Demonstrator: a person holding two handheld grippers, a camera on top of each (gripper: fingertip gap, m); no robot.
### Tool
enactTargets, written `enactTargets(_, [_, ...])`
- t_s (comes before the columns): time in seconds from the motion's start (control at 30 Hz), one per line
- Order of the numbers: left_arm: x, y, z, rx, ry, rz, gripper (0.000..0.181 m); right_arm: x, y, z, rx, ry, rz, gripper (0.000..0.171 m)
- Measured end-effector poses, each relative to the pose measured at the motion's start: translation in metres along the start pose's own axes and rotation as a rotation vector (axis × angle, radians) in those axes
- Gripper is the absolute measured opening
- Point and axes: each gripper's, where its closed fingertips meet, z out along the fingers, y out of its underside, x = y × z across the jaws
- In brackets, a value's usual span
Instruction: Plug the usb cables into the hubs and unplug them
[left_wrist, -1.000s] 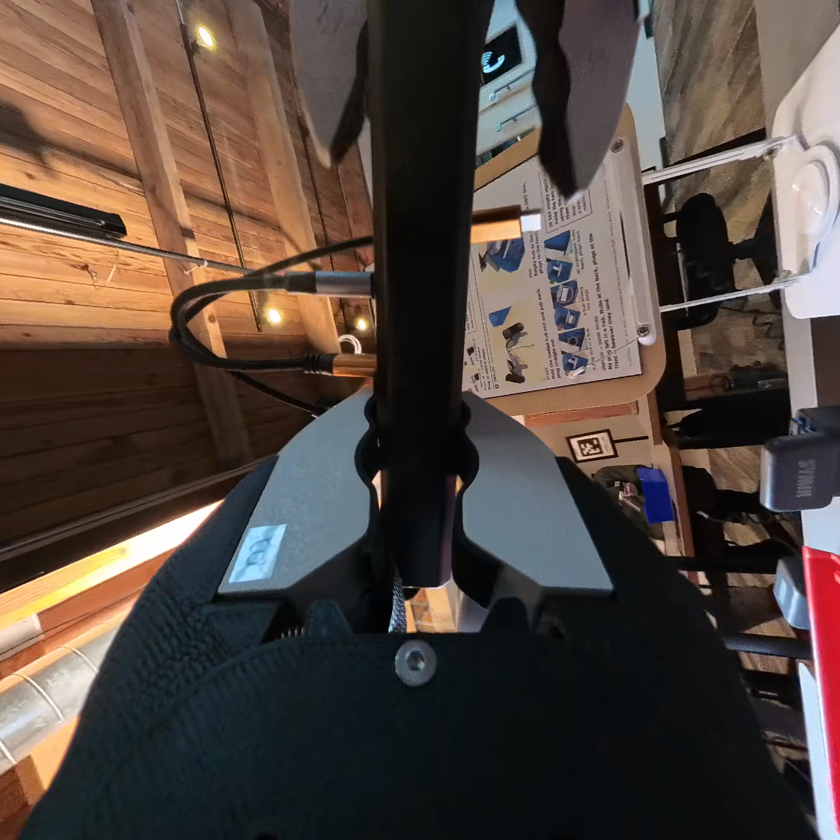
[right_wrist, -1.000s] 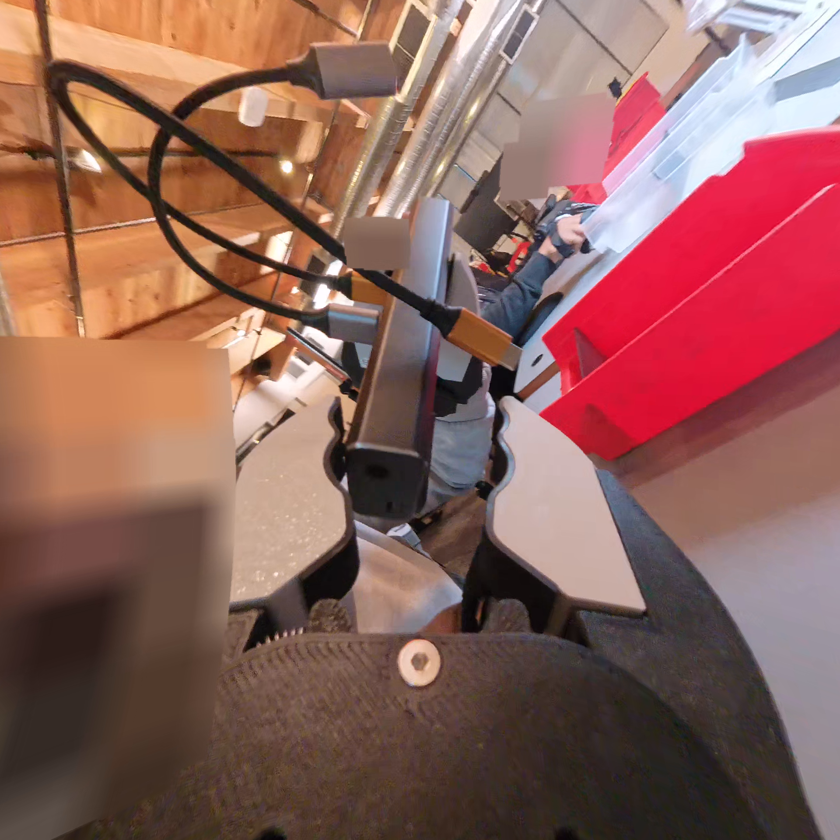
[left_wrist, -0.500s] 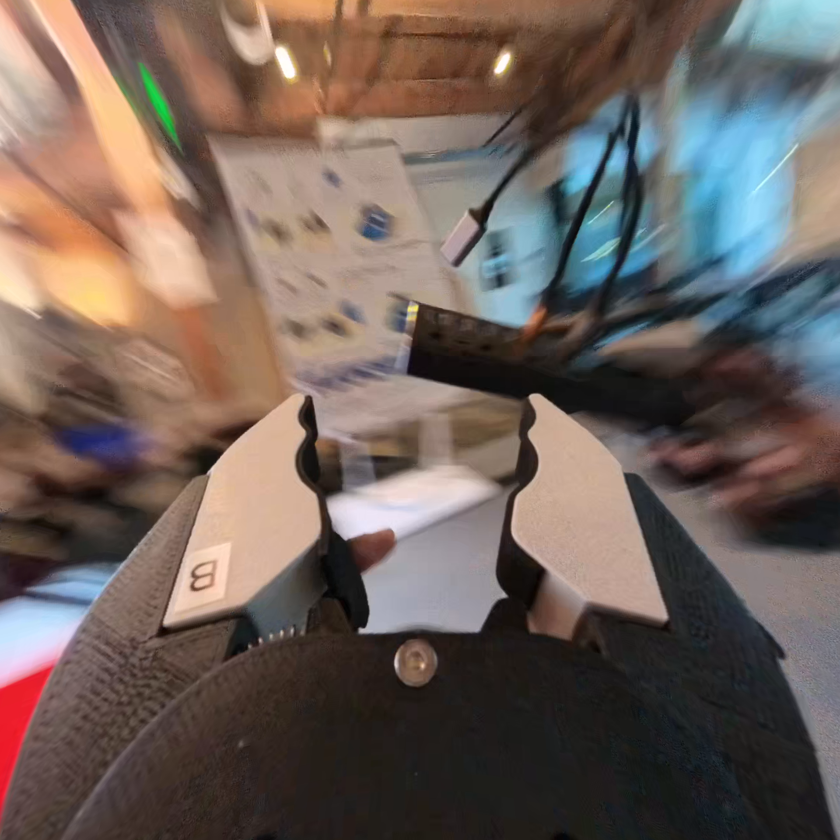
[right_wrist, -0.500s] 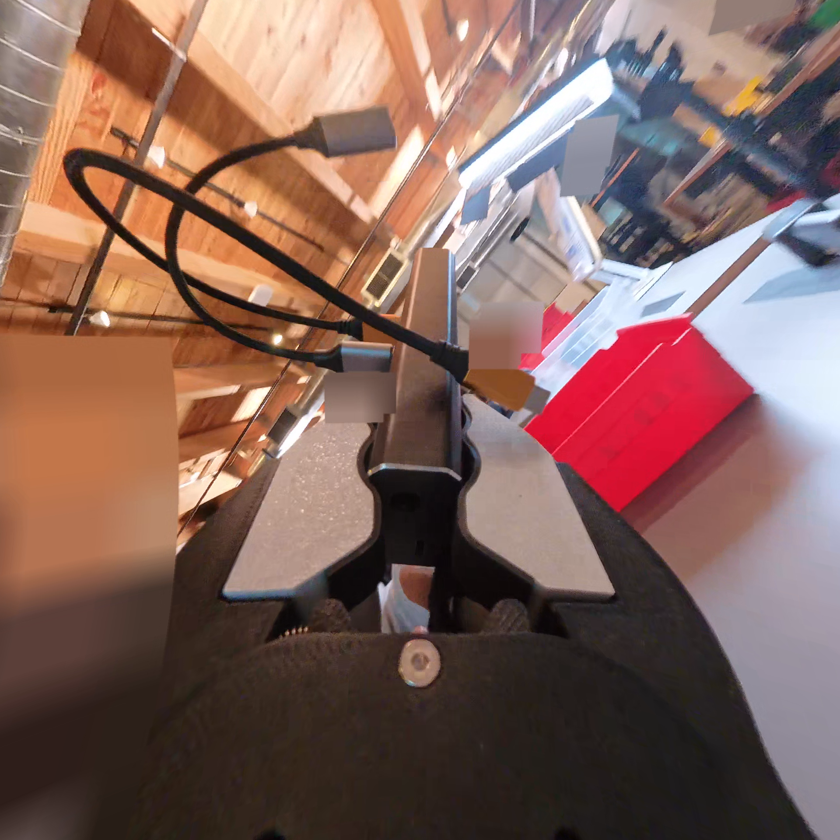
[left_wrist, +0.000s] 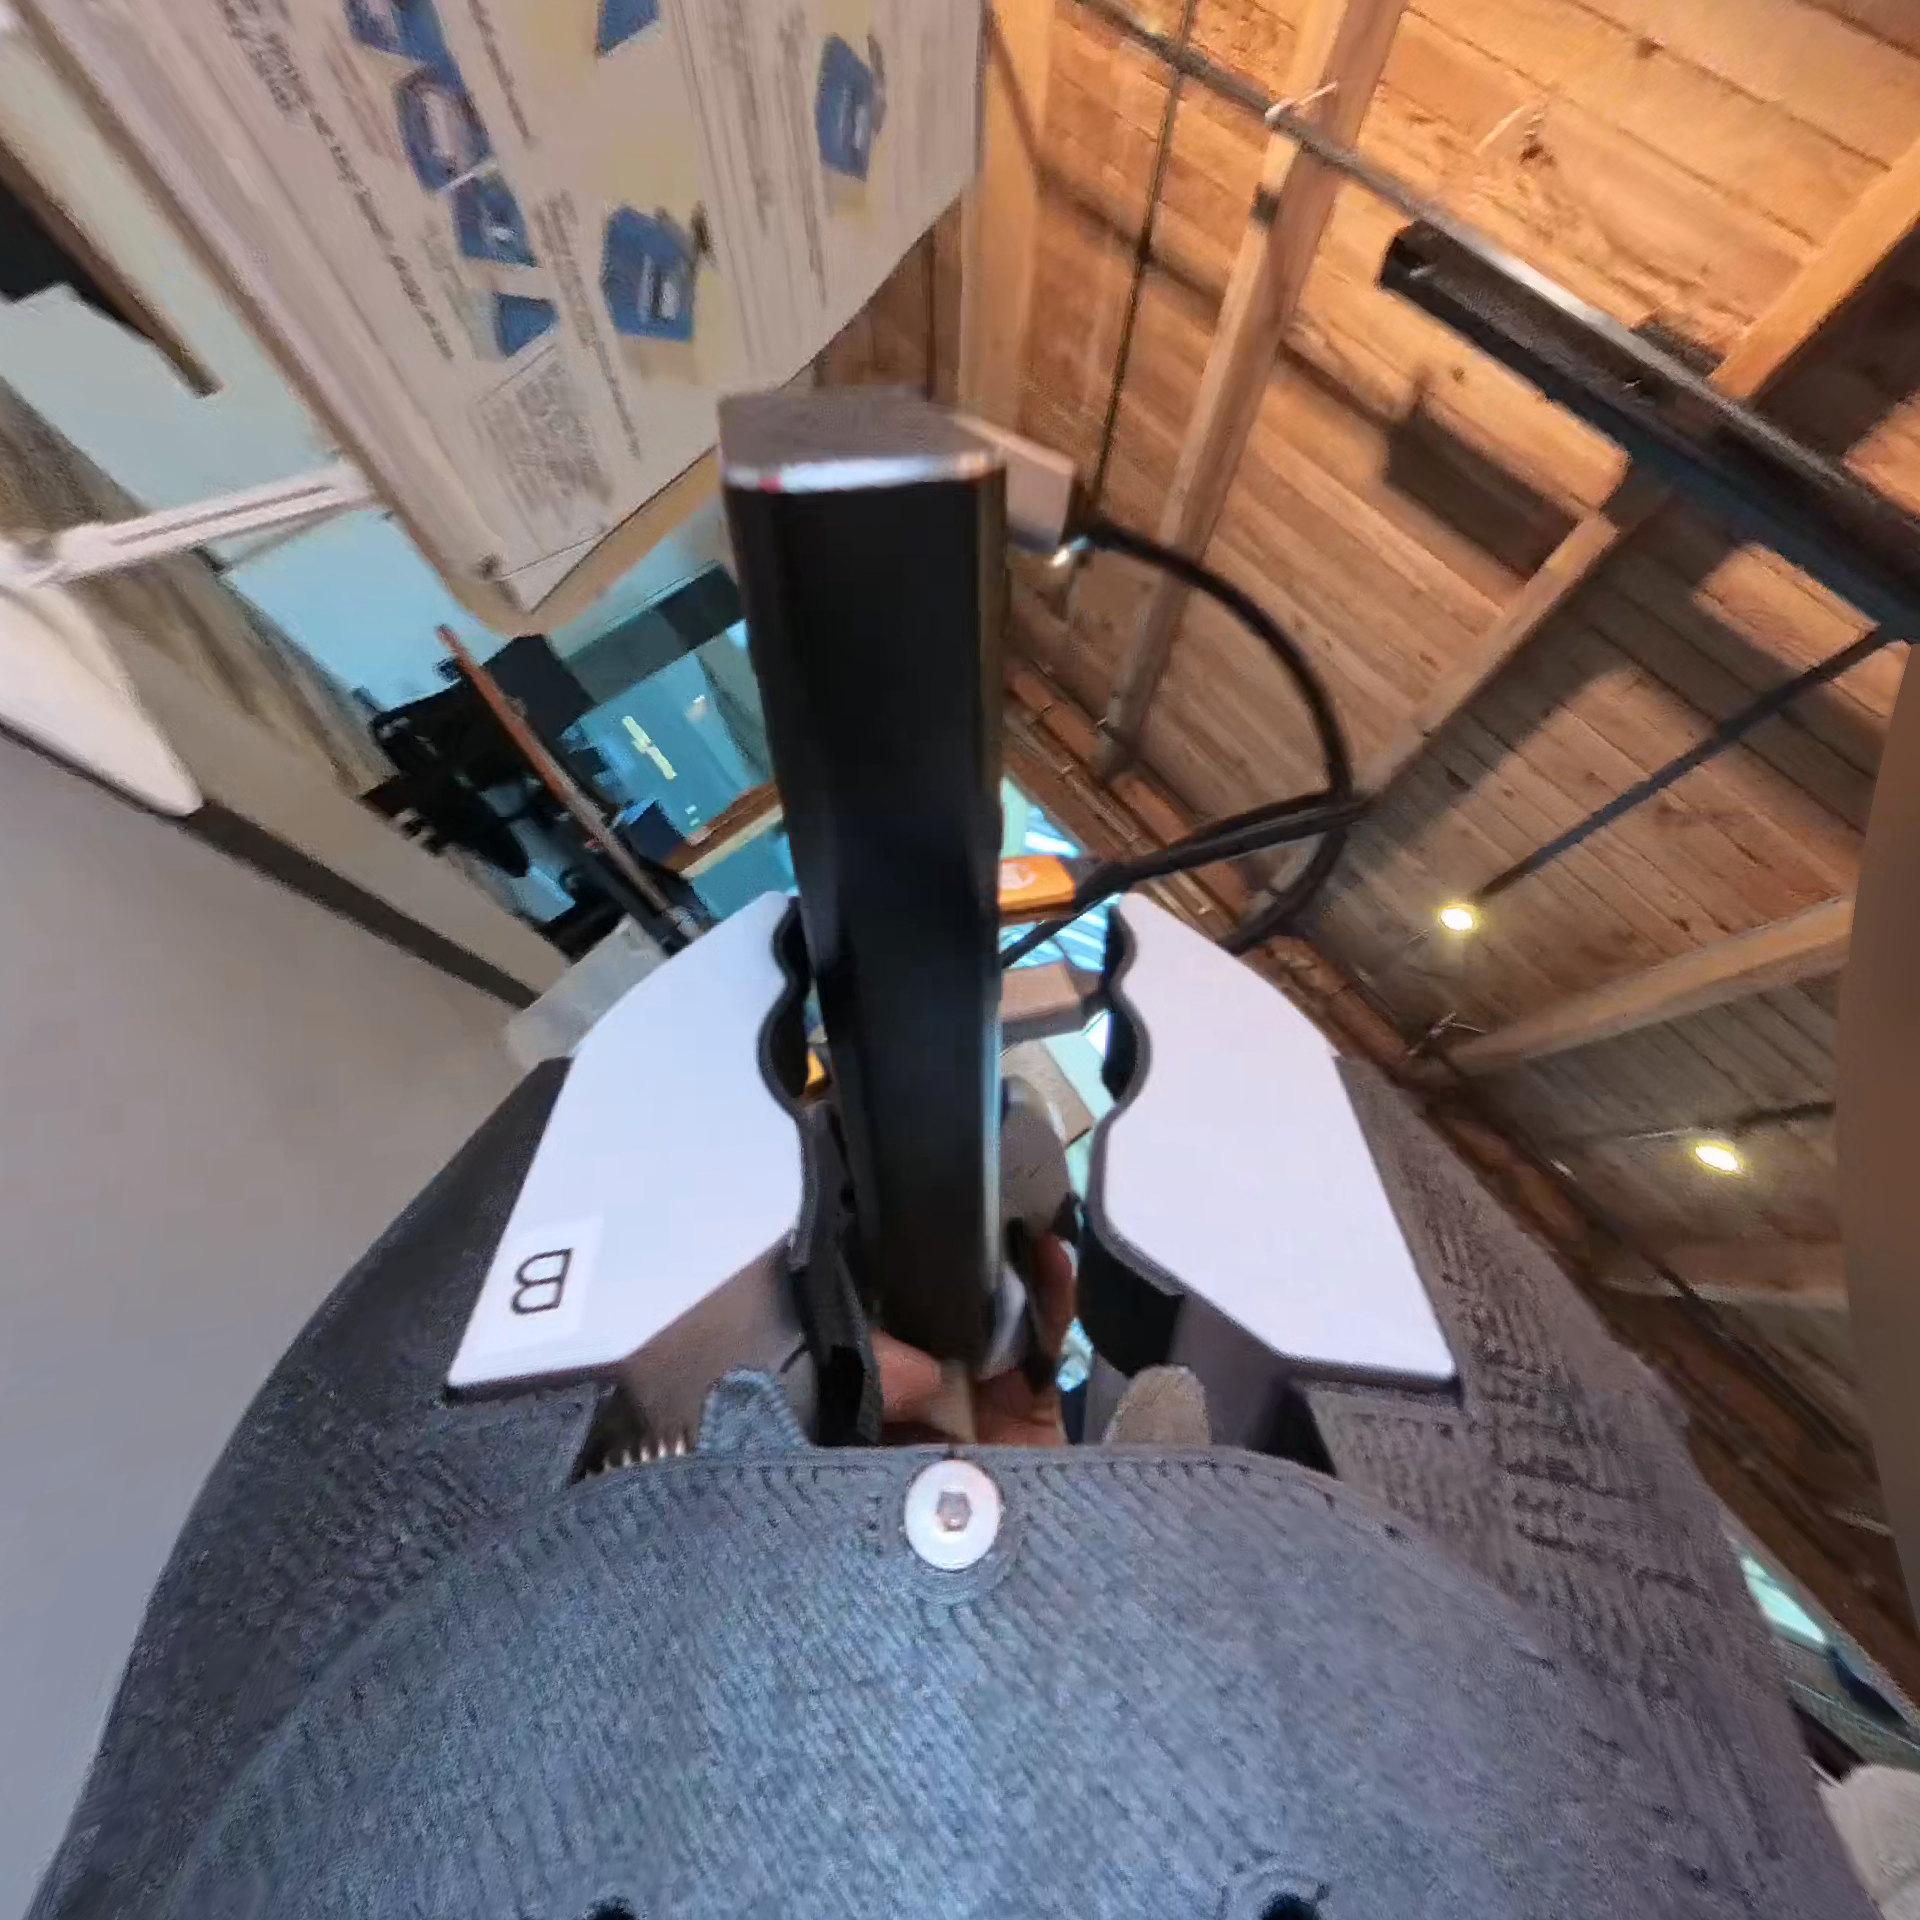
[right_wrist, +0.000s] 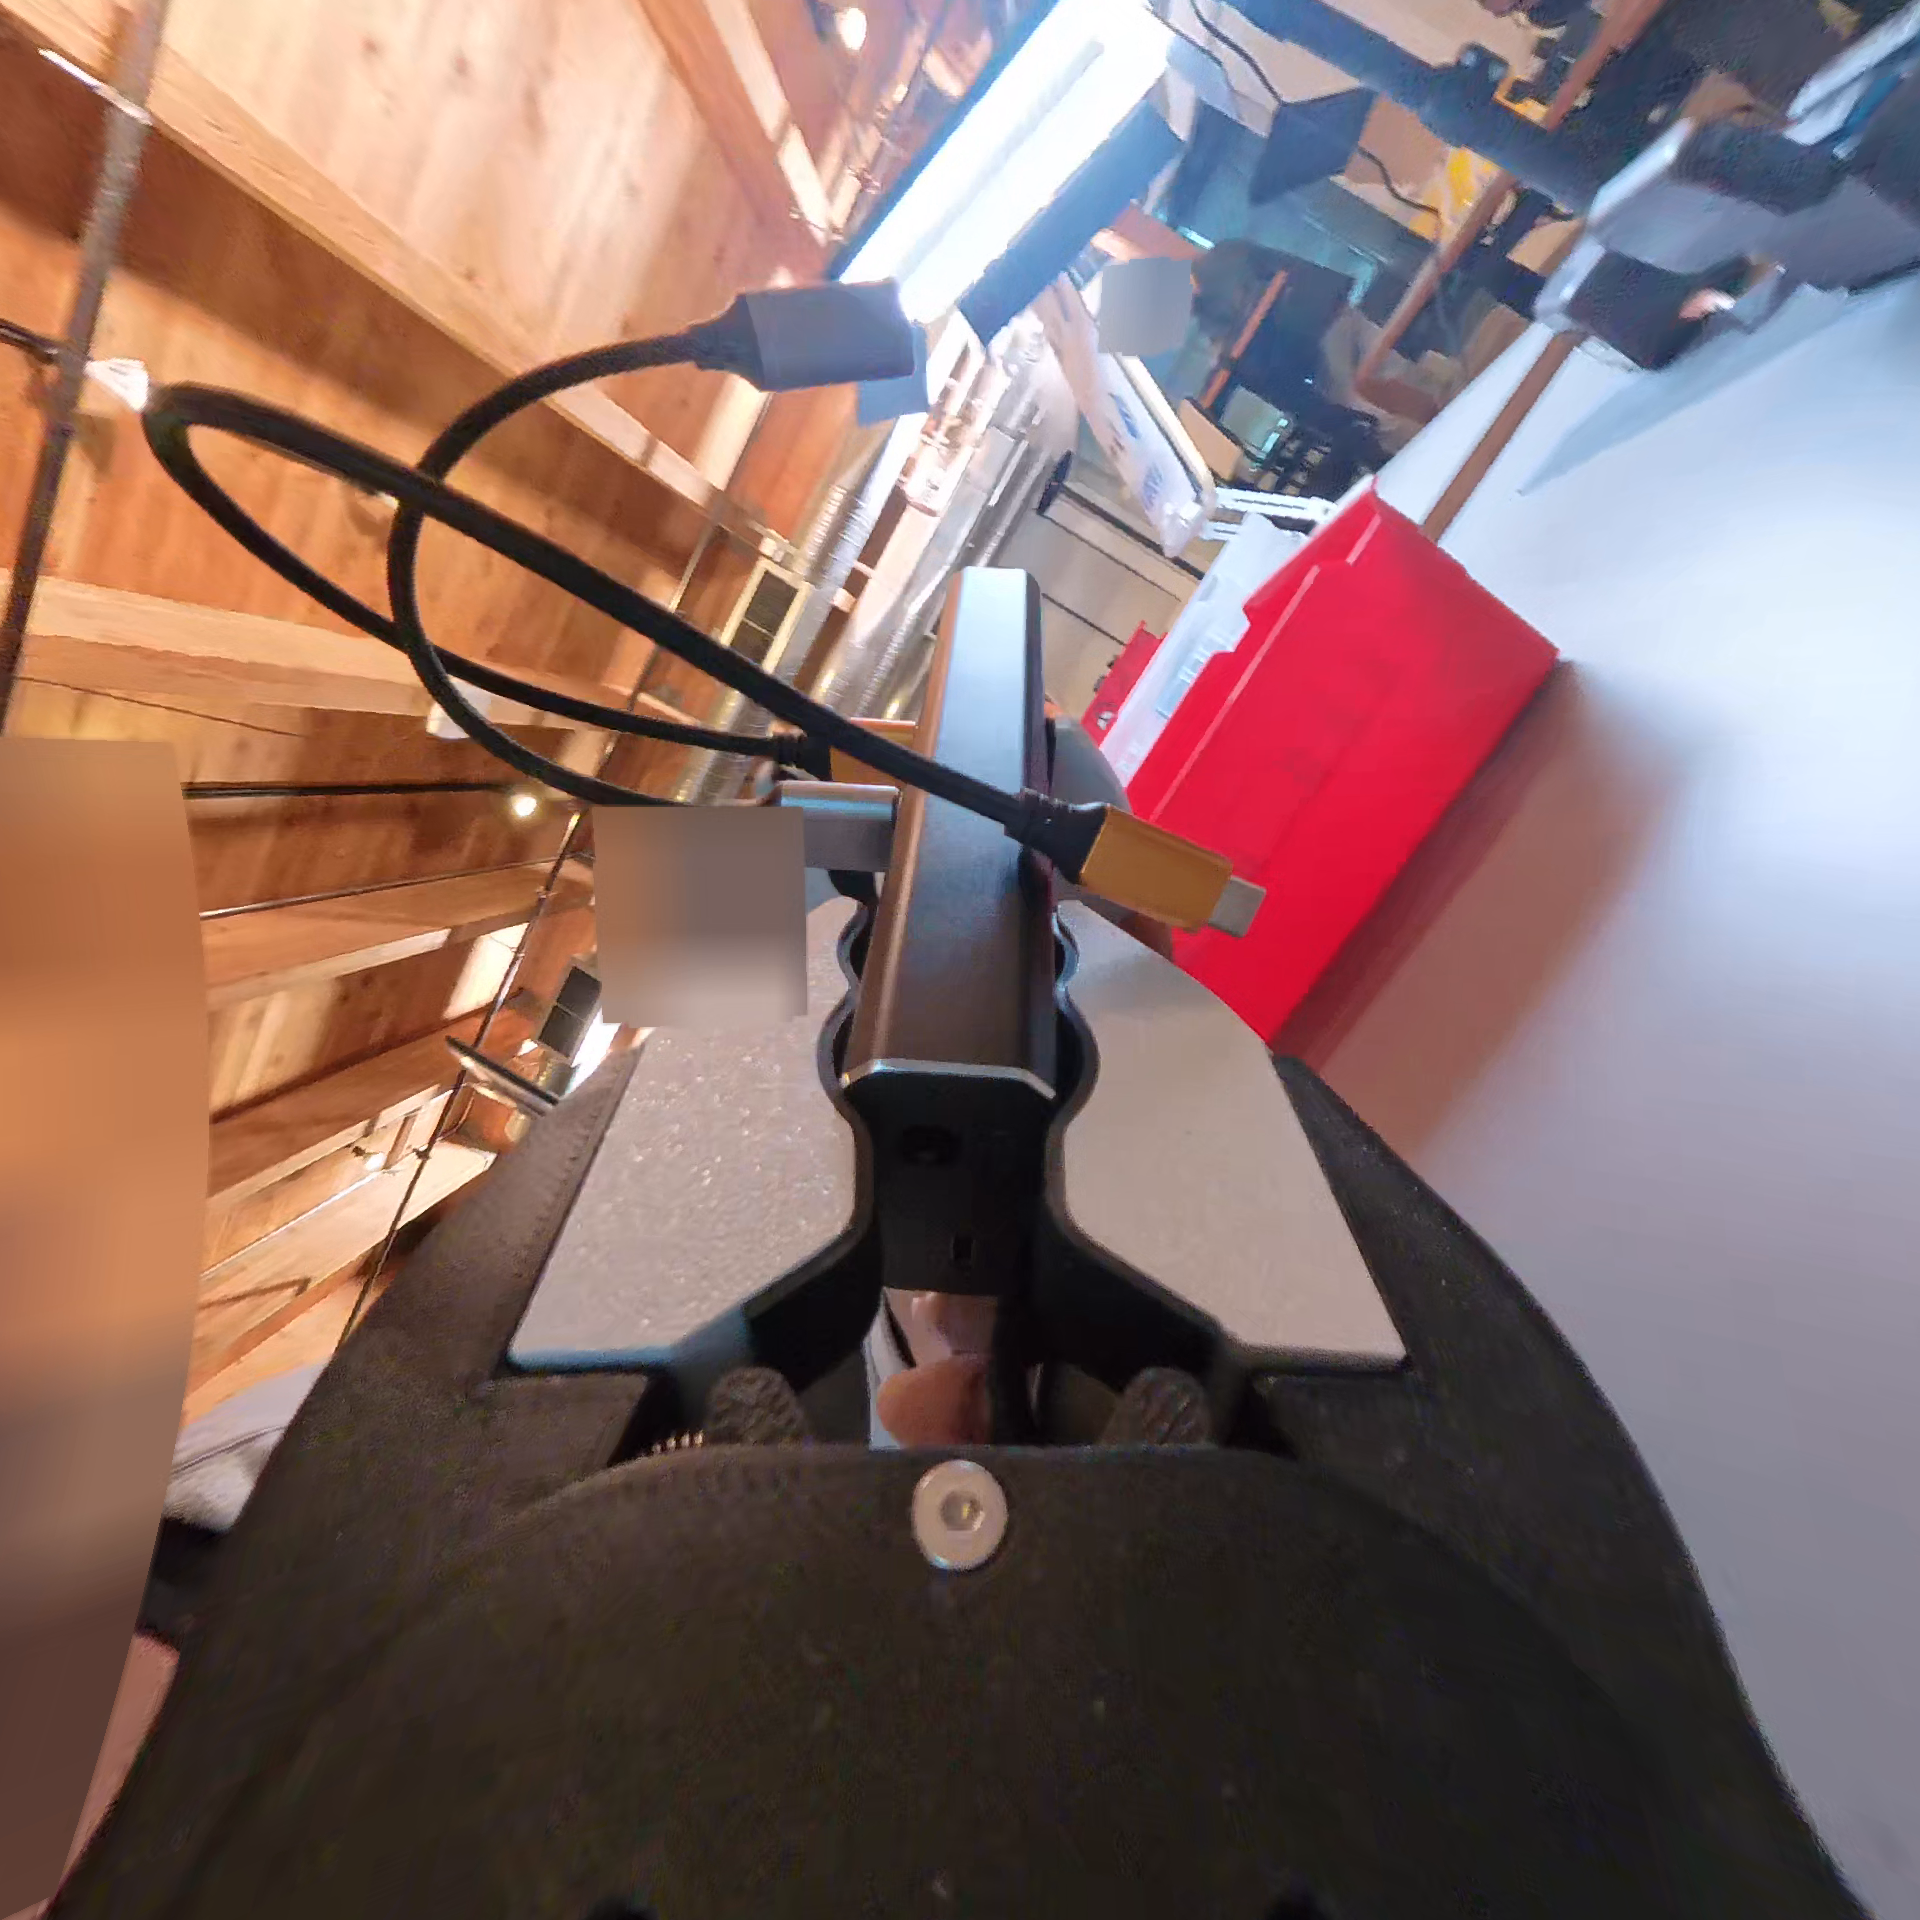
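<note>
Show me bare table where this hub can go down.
The grey table lies bare to the right of the red bin in the right wrist view. Crowded: the far end, with dark gear, and around the hub, where cables loop.

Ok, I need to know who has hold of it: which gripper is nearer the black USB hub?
Right. The right gripper is shut on the USB hub; the left gripper straddles it, open, with a gap on one side.
</note>
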Motion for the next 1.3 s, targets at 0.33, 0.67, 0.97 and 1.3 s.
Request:
enactTargets(0.33, [-0.03, 0.006, -0.015, -0.011, -0.119, -0.113, 0.031, 0.017, 0.019, 0.008, -0.078, 0.095, -0.074, 0.032])
enactTargets(0.67, [-0.058, 0.009, -0.025, -0.069, -0.269, -0.003, 0.03, -0.008, -0.022, -0.017, 0.015, 0.392, -1.06, 0.046])
enactTargets(0.97, [-0.057, 0.029, -0.022, -0.165, -0.302, 0.111, 0.03, 0.008, 0.003, 0.001, -0.034, 0.572, -1.286, 0.008])
enactTargets(1.3, [-0.061, 0.03, -0.018, -0.233, -0.31, 0.203, 0.031, 0.005, 0.002, 0.0, -0.068, 0.682, -1.492, 0.007])
